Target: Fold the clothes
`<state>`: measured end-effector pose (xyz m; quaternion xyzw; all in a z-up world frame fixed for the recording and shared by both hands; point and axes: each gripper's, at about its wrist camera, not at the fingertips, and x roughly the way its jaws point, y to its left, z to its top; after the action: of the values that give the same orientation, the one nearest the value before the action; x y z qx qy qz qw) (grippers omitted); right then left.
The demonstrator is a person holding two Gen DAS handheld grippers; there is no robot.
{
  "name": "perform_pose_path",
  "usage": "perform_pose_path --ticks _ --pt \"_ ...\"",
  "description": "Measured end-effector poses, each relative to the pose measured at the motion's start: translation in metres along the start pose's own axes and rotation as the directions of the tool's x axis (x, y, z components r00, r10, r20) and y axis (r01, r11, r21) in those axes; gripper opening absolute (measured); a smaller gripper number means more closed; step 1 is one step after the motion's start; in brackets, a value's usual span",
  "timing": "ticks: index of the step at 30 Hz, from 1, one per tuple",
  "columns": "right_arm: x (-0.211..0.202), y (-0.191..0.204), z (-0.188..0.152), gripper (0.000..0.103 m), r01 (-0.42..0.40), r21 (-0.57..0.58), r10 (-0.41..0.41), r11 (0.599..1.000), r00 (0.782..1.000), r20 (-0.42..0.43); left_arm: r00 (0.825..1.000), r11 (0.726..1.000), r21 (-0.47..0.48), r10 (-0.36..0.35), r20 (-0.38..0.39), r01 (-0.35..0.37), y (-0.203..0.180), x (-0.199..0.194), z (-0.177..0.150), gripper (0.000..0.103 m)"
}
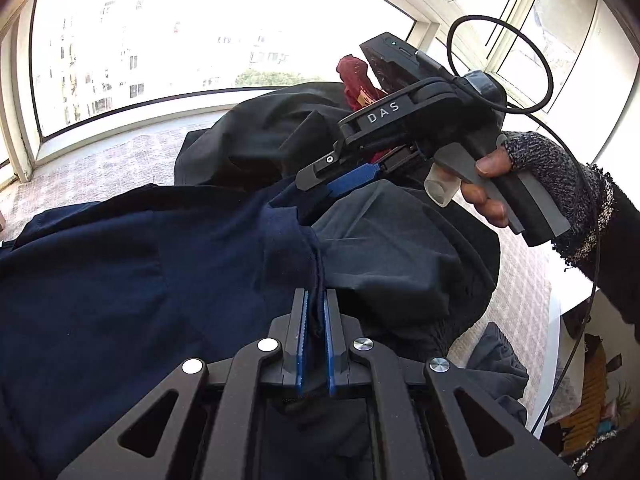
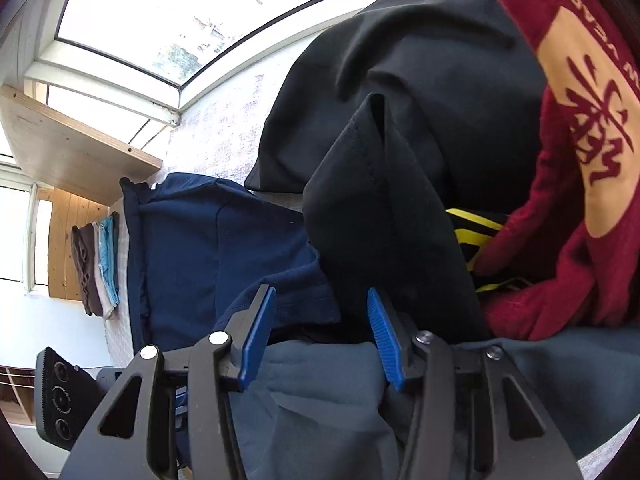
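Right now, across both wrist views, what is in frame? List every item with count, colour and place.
navy garment: 1, dark blue, spread on the surface, edge pinched by left gripper
black garment: 1, black, heaped behind the navy one
red garment: 1, dark red with yellow print, on the pile
grey garment: 1, slate grey, under right gripper
folded stack: 1, brown, white, light blue, far edge
left gripper: shut on cloth
right gripper: open
hand: grey knit glove

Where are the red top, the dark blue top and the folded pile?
red top [image 2: 560, 240], right wrist view, lower folds.
dark blue top [image 1: 120, 280], left wrist view, broad front.
folded pile [image 2: 96, 268], right wrist view, stack's side.
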<state>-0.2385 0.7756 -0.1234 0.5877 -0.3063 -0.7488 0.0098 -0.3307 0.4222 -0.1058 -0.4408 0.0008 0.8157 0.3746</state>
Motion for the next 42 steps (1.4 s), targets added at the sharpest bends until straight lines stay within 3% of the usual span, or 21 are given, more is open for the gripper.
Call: perform_pose_path --ticks 2,3,6,12,17,19,24,28,33,35,38,42 --pt "0.007 0.002 0.001 0.033 0.019 -0.033 -0.019 0.999 1.000 -0.002 1.000 1.000 0.012 0.005 0.002 -0.005 -0.003 0.000 0.000 0.007" --pt "0.008 0.004 0.000 0.003 0.010 -0.058 -0.010 0.998 1.000 -0.007 1.000 1.000 0.017 0.007 0.003 -0.007 -0.004 0.000 0.000 0.007" --pt "0.005 0.017 -0.004 0.003 0.002 -0.125 -0.003 0.992 1.000 -0.004 1.000 1.000 0.029 0.012 0.006 -0.012 -0.007 -0.001 -0.001 0.005" --pt "-0.037 0.046 0.015 0.003 -0.095 -0.148 0.109 0.984 0.990 0.091 0.997 0.996 -0.078 -0.039 0.072 0.045 0.009 -0.025 -0.008 0.005" --pt "-0.050 0.104 0.040 0.003 -0.177 -0.221 0.208 0.959 0.971 0.122 0.987 0.978 -0.190 -0.057 0.151 0.086 0.029 -0.054 -0.023 0.005" --pt "-0.039 0.134 0.045 0.003 -0.181 -0.270 0.214 0.946 0.972 0.098 0.986 0.970 -0.226 -0.053 0.161 0.089 0.038 -0.061 -0.033 0.005" --pt "0.022 0.203 0.047 0.003 -0.111 -0.376 0.124 0.920 0.992 0.012 0.987 0.933 -0.352 -0.018 0.163 0.075 0.070 -0.066 -0.063 0.005" --pt "0.070 0.228 0.040 0.003 -0.041 -0.453 0.020 0.891 0.998 -0.052 0.992 0.912 -0.406 0.000 0.129 0.053 0.086 -0.060 -0.087 0.005" --pt "0.127 0.233 0.028 0.003 0.024 -0.503 -0.101 0.864 0.987 -0.126 0.997 0.893 -0.448 -0.008 0.074 0.041 0.095 -0.042 -0.108 0.006" --pt "0.118 0.229 0.031 0.005 0.046 -0.486 -0.109 0.873 0.989 -0.103 0.999 0.883 -0.469 -0.009 0.041 0.028 0.098 -0.037 -0.113 0.007" --pt "0.103 0.222 0.034 0.007 0.078 -0.458 -0.122 0.886 0.990 -0.068 0.999 0.852 -0.523 -0.004 0.048 0.028 0.107 -0.048 -0.122 0.017" --pt "0.066 0.212 0.033 0.020 0.117 -0.424 -0.130 0.898 0.992 0.000 0.995 0.857 -0.514 0.068 0.072 -0.021 0.105 -0.088 -0.134 0.018"
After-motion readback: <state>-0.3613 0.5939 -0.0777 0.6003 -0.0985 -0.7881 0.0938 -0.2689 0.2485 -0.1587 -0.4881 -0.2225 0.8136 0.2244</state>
